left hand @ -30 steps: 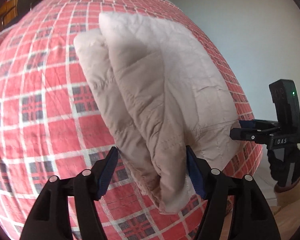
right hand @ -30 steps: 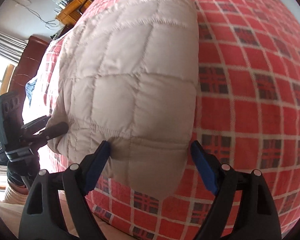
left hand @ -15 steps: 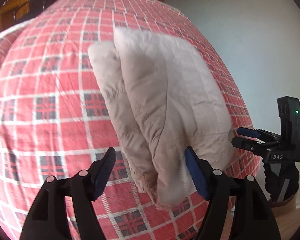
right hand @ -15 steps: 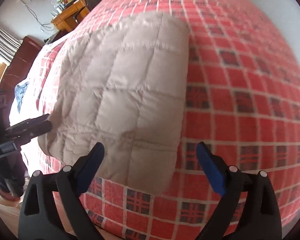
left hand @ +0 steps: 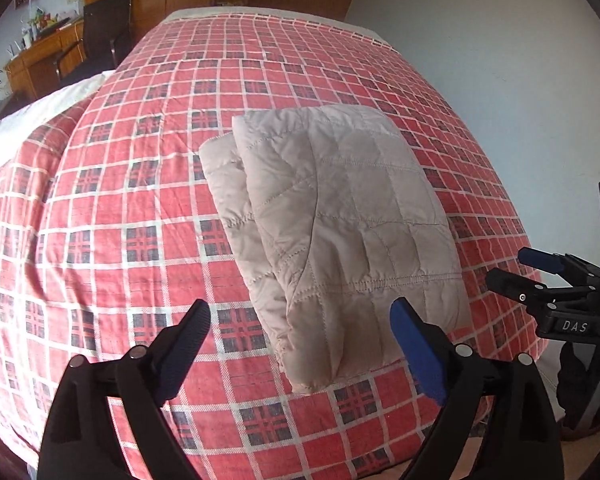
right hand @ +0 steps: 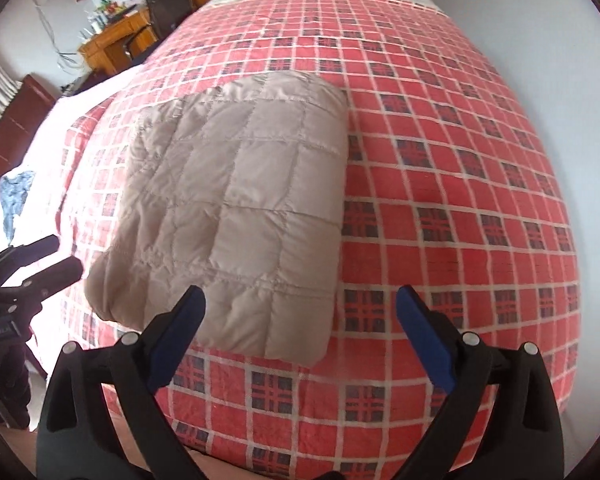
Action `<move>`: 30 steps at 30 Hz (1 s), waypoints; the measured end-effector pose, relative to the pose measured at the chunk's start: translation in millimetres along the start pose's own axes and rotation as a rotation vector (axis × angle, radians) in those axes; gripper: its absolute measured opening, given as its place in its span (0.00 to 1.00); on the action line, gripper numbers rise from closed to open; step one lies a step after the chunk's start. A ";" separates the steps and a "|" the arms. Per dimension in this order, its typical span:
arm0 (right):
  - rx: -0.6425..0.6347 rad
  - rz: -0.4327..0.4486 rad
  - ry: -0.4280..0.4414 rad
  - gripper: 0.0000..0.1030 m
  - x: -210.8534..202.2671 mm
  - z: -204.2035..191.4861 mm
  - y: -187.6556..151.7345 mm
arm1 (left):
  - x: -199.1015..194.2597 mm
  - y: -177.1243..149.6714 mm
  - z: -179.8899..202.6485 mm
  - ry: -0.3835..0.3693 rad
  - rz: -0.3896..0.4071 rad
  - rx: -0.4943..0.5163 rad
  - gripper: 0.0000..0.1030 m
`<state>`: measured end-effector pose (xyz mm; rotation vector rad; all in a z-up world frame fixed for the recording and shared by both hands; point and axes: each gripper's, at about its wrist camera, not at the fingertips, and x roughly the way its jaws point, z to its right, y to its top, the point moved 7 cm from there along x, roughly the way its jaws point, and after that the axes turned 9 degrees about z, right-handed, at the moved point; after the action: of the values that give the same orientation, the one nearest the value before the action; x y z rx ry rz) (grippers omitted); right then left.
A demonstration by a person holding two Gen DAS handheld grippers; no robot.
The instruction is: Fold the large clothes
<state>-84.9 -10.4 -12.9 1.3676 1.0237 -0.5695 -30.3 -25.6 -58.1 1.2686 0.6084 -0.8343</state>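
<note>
Item one, my left claw (left hand: 300,340): jaws spread wide, nothing between them, blue pads facing each other across a gap through which I see bedspread and the near end of the jacket. Item two, my right claw (right hand: 300,326): likewise wide apart and empty; from the left camera I see it again (left hand: 516,268) off to the right of my left claw, beside the bed's edge, its two fingers apart there too. Item three, the beige quilted jacket (left hand: 332,236): folded into a thick rectangular bundle, lying flat on the bed just ahead of both claws, touching neither. From the left claw it sits ahead and slightly right, its stacked layers showing along the left side. From the right claw the jacket (right hand: 240,208) sits ahead and to the left, its near corner just beyond the left pad. Item four, the red plaid bedspread (left hand: 120,220): it covers the bed under the jacket. Item five, far beyond the claws: a wooden desk (right hand: 112,40) and a dark chair (left hand: 104,24). Item six: a blue cloth (right hand: 16,192) on white sheeting, far left of the right claw.
</note>
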 end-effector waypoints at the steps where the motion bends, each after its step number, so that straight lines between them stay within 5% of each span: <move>1: 0.000 0.001 -0.012 0.93 -1.5 1.7 -1.1 | -1.3 -0.4 -1.1 0.011 0.002 0.003 0.89; 30: 0.036 0.002 -0.055 0.93 -26.7 -0.1 -15.7 | -17.2 -13.6 6.7 0.074 -0.021 -0.009 0.90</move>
<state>-110.9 -18.9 1.6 1.3773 0.9711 -0.6234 -51.7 -29.8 -50.8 1.2917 0.6851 -0.8036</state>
